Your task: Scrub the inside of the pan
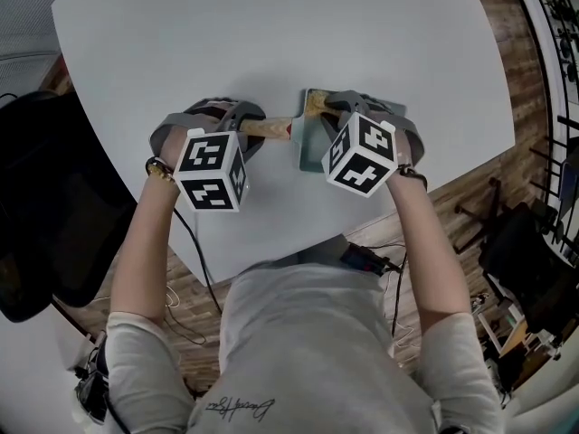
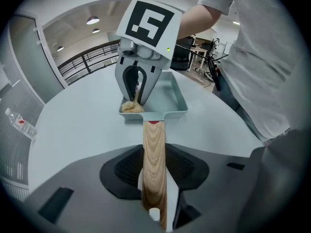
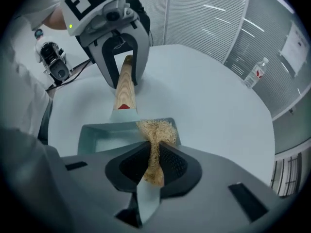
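A person's pale grey T-shirt [image 1: 308, 333] is seen nearest, with both bare forearms stretched forward to the two grippers. Each gripper is topped by a cube of black-and-white square markers.

The left gripper [image 2: 154, 178] is held at the handle end of the pale blue-grey square metal pan [image 2: 176, 97]. Its dark fingers [image 2: 124, 171] are closed on the pan's light wooden handle [image 2: 154, 144], which runs between them towards the pan. A small red patch [image 2: 153, 123] is seen where the handle meets the pan.

The right gripper [image 3: 153, 161] is pointed steeply down over the pan. Its fingers [image 3: 177, 166] are clamped on a tan, fibrous scouring pad [image 3: 156, 130]. The pad's loose end is spread in the pan's corner on the handle side, the corner farther from the person, and is touching the wall there.

The pan is set flat on a pale grey, rounded tabletop [image 1: 271, 34], just in front of the person.

Well apart from the pan, a clear plastic bottle with a red label [image 3: 256, 73] is seen past the tabletop's edge, against slatted blinds; what it stands on cannot be told. A black office chair [image 1: 45, 206] is placed left of the pan, beyond the tabletop, on a wooden plank floor [image 1: 479, 179].
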Tool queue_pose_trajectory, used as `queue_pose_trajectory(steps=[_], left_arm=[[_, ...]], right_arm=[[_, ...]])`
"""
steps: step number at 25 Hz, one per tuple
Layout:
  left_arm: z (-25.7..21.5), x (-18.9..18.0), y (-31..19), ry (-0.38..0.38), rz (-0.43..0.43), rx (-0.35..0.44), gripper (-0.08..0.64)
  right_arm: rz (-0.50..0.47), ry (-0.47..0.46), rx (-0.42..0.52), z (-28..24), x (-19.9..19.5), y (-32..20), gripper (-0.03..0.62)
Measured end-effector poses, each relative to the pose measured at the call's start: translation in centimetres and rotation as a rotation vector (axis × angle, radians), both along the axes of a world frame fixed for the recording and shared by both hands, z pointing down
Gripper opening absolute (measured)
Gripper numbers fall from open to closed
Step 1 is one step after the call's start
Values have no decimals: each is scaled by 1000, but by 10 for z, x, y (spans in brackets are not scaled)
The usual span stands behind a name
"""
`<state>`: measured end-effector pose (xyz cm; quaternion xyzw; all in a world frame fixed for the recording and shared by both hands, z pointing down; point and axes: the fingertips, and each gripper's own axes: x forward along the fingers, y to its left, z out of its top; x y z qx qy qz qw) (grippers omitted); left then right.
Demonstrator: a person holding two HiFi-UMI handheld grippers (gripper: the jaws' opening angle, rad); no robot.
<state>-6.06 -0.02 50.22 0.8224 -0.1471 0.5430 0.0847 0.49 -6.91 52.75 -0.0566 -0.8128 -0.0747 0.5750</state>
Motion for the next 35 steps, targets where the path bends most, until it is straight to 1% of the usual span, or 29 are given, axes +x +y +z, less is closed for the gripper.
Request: queue_pose_trajectory(steps=[2,6,11,13,17,23,25,29,32,33,35], left_arm=[[-2,2,-1,6,-2,3,152],[3,-5,0,18,-28,1,152],[4,-4,-2,11,-58,-21,152],[4,-5,-2,5,-63,-25,152],[6,-7,-3,-9,-64,-22,153],[9,-10,-6,-20,-68,-16,153],[9,-10,-7,-22,-72,-15,155],[11,-11,-7,-25,-73,-12,155],[12,-9,-7,-29,-52,-6,153],[12,-9,-7,-32,-44,-2,153],[11,-8,-7,-39,-33,0,152]], right_arm=[[-20,26,-2,2,0,0,69],[-36,58,-50,9,-8,3,69],[-93,107,-8,10,-1,7,68],[-125,130,-7,10,2,16,68],[-169,166,-62,11,12,44,67],[-216,215,-178,13,26,80,67],[-218,224,-210,13,28,85,67],[-207,210,-216,13,28,86,67],[-180,189,-233,14,29,85,69],[-167,182,-233,14,29,83,69],[-144,169,-204,13,27,74,69]])
